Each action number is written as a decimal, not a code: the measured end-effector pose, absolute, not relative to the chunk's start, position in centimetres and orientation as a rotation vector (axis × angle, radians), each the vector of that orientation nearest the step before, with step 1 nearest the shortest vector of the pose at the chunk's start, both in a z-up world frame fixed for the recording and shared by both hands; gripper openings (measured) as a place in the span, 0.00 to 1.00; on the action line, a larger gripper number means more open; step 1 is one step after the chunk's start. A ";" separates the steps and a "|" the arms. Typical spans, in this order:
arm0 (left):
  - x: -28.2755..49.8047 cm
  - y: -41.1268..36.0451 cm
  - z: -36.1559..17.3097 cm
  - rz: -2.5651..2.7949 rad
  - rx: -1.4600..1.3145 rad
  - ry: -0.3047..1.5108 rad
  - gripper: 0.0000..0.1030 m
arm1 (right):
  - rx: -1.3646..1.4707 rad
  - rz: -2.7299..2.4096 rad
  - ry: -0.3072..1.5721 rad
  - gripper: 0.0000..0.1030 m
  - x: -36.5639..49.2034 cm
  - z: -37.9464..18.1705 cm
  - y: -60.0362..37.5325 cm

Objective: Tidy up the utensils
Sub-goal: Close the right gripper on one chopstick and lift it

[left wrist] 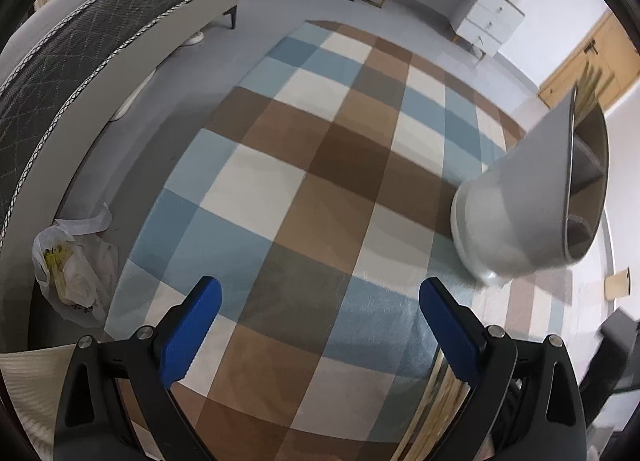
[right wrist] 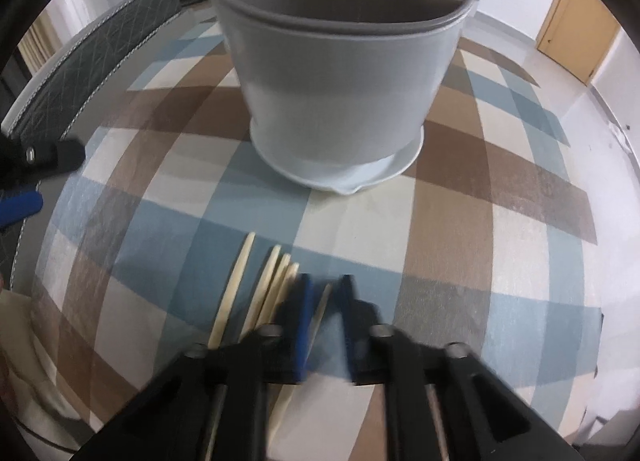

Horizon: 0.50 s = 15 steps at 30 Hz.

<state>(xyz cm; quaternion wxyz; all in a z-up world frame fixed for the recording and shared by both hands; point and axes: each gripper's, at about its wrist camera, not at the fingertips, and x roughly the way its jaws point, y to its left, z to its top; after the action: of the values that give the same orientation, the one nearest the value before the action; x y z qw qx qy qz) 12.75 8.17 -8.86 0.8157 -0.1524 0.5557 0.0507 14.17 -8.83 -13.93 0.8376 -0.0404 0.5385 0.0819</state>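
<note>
A grey utensil holder [right wrist: 340,81] with inner dividers stands upright on the checked cloth [right wrist: 500,221]; in the left wrist view the holder [left wrist: 516,201] is at the right edge. Several pale wooden chopsticks [right wrist: 240,285] lie side by side on the cloth in front of it. My right gripper [right wrist: 326,289] is down among them, blurred, its blue pads shut on one chopstick [right wrist: 323,307] at the right of the group. My left gripper [left wrist: 320,321] hangs open over bare cloth, nothing between its pads; it shows as a blue pad [right wrist: 20,203] at the left in the right wrist view.
A dark quilted mattress [left wrist: 80,45] runs along the left. A plastic bag [left wrist: 72,277] of rubbish lies beside it. A white desk with drawers [left wrist: 484,17] and a wooden door [right wrist: 576,41] stand at the back. Chopstick ends [left wrist: 444,401] show by my left gripper's right finger.
</note>
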 end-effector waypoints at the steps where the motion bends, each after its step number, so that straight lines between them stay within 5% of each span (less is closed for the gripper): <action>1: 12.7 7.8 -9.1 0.088 -0.320 1.205 0.94 | -0.044 0.188 1.138 0.03 14.2 -13.9 -9.4; 15: 10.4 0.2 -10.7 -0.075 -0.047 1.268 0.87 | 0.370 0.174 0.918 0.02 13.9 -9.3 -17.7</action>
<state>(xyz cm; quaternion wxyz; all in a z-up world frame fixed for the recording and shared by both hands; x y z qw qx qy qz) 10.35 0.16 -10.68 0.8048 -0.0219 0.5921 -0.0351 13.86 -17.73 -9.25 0.8764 0.1771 0.4399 0.0834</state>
